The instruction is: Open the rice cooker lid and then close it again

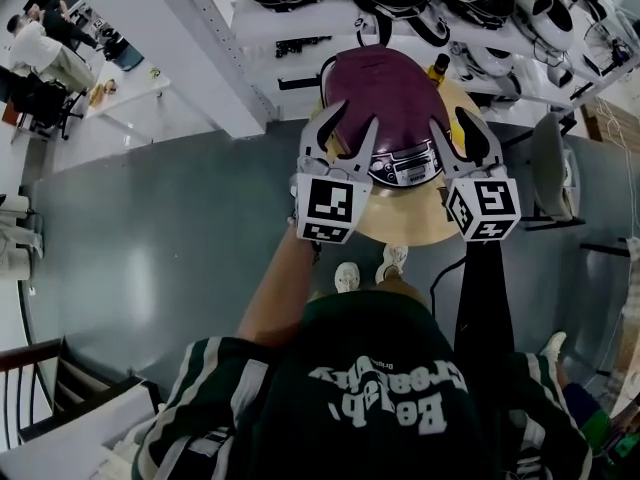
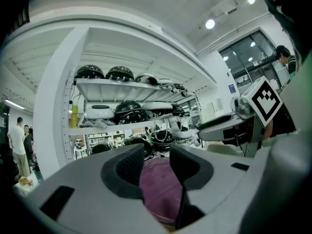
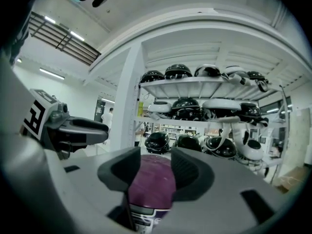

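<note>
Half-spread and gripping nothing: left tool and right tool, above closed purple rice cooker on wooden bench. Control panel visible in right gripper view, not in left.

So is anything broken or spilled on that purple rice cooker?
Nothing stands out. The rice cooker sits upright on the round table with its lid down, and no spill or dent shows. The left tongs and right tongs are both open in front of it.

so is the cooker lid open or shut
Shut: in the head view the purple lid lies domed down on the cooker, with no gap showing above its front panel.
</note>
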`<state>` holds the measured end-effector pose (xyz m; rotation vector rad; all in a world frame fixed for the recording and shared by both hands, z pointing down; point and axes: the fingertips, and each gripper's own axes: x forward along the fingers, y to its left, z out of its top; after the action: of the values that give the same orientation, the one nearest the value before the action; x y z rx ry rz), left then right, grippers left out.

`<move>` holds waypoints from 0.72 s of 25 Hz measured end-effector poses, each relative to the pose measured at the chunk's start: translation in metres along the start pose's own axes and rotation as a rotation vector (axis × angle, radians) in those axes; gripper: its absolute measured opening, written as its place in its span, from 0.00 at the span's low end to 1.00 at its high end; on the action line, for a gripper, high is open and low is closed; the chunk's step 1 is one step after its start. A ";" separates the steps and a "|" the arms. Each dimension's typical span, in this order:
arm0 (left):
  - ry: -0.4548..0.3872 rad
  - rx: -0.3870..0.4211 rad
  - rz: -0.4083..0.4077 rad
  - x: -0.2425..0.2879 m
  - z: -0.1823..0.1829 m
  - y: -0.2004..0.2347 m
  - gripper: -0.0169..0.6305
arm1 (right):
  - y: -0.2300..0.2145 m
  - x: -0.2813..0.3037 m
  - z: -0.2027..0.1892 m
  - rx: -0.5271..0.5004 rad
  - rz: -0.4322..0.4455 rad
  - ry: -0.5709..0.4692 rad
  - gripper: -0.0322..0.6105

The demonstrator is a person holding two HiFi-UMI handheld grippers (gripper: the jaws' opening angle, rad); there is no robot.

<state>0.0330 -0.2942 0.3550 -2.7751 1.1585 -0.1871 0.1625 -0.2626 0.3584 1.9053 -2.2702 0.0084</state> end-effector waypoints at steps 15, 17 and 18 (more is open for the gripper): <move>0.013 -0.033 -0.020 -0.003 -0.020 0.000 0.25 | 0.038 0.015 -0.100 0.061 0.145 0.304 0.36; 0.014 -0.035 -0.024 -0.003 -0.021 -0.002 0.25 | 0.043 0.015 -0.110 0.058 0.160 0.338 0.36; 0.014 -0.036 -0.026 -0.003 -0.021 -0.003 0.25 | 0.045 0.014 -0.115 0.056 0.167 0.353 0.36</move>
<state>0.0298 -0.2914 0.3765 -2.8256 1.1409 -0.1903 0.1318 -0.2551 0.4787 1.5819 -2.1922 0.4013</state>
